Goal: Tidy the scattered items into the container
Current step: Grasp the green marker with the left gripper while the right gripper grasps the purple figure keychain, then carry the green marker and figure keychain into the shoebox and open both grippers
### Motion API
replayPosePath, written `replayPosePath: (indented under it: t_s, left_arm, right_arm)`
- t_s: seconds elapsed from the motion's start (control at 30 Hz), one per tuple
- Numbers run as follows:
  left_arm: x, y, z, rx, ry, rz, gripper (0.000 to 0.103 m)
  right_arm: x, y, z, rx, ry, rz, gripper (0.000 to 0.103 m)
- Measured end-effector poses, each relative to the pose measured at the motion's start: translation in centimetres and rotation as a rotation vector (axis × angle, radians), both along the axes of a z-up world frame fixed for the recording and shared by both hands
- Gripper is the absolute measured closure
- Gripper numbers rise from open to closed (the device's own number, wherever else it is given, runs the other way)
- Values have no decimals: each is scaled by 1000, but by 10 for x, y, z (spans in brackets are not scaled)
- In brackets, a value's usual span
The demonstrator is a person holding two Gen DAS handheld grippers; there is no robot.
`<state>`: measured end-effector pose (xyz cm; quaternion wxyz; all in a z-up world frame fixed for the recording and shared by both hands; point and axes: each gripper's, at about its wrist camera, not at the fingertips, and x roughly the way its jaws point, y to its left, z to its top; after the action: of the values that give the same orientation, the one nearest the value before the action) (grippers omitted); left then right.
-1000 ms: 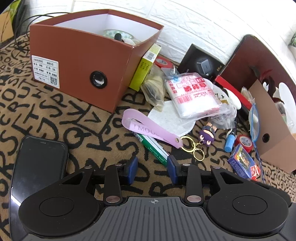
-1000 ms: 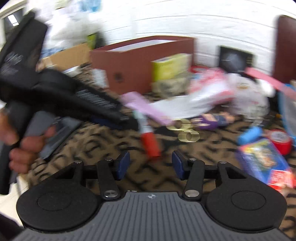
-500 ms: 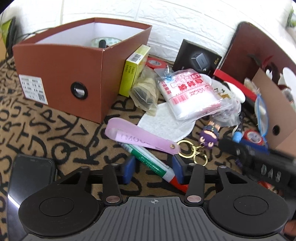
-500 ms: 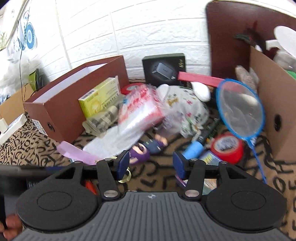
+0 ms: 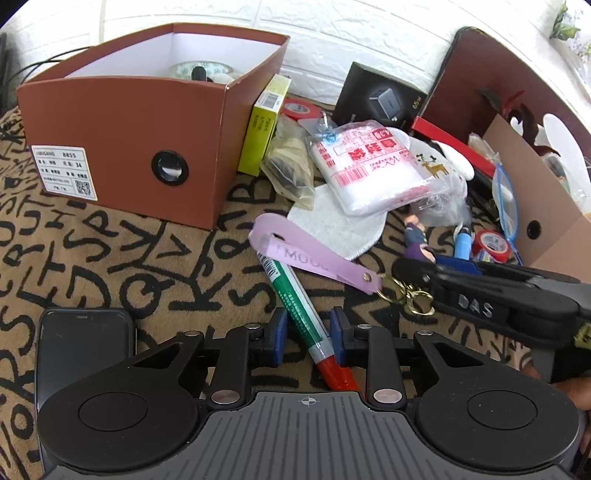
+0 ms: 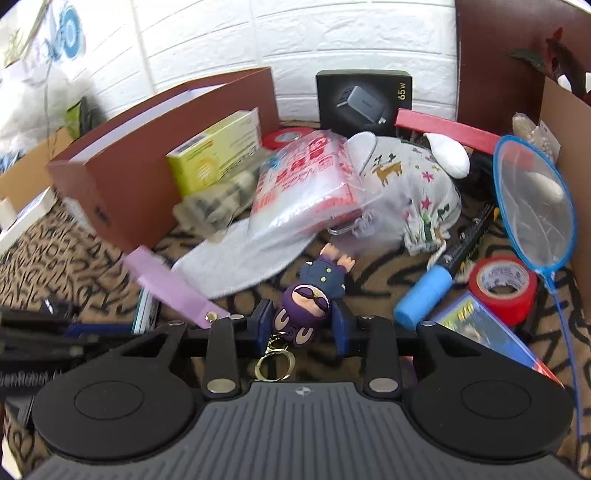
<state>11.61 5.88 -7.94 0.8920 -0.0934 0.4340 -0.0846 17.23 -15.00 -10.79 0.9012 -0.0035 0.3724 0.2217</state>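
Patterned rug (image 5: 110,258) bears marker (image 5: 299,314), red cap nearest camera

A white wall (image 5: 332,33) of painted bricks stands behind everything. On the right wrist view a blue round decoration (image 6: 68,35) is on this wall at the upper left, blurred. The surface below is covered with a tan cloth (image 5: 122,258) that carries big black letters. At the far right a dark brown board (image 6: 495,62) leans upright against the wall. The light is bright and even, like daylight.
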Motion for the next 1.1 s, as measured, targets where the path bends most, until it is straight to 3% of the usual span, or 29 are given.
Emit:
replayPosePath:
  t_s: [0.17, 0.37, 0.43, 0.5, 0.73, 0.77, 0.8, 1.0, 1.1]
  left_arm:
    - [-14, 1, 0, 10, 19, -57, 86]
    - [-35, -6, 1, 84, 28, -171, 86]
    - [-38, -5, -1, 73, 25, -153, 80]
    - [-38, -6, -2, 56, 22, -137, 63]
    - [-35, -10, -2, 69, 4, -127, 58]
    - [-34, -10, -1, 76, 9, -121, 76]
    - [-33, -10, 0, 86, 12, -111, 85]
    - [-29, -7, -2, 59, 11, -69, 81]
    - [-29, -13, -1, 88, 7, -58, 88]
  right_arm:
    - [-30, -7, 3, -31, 18, 90, 65]
    - [-60, -15, 6, -93, 33, 164, 65]
    - [-64, -17, 7, -101, 33, 158, 65]
    - [-65, -16, 6, -99, 32, 139, 65]
    - [-61, -10, 5, -129, 9, 104, 63]
    - [-61, -9, 5, -131, 9, 102, 63]
    - [-61, -9, 5, -135, 10, 103, 64]
    - [-59, -5, 6, -156, 18, 93, 69]
    - [-59, 0, 6, -178, 12, 85, 69]
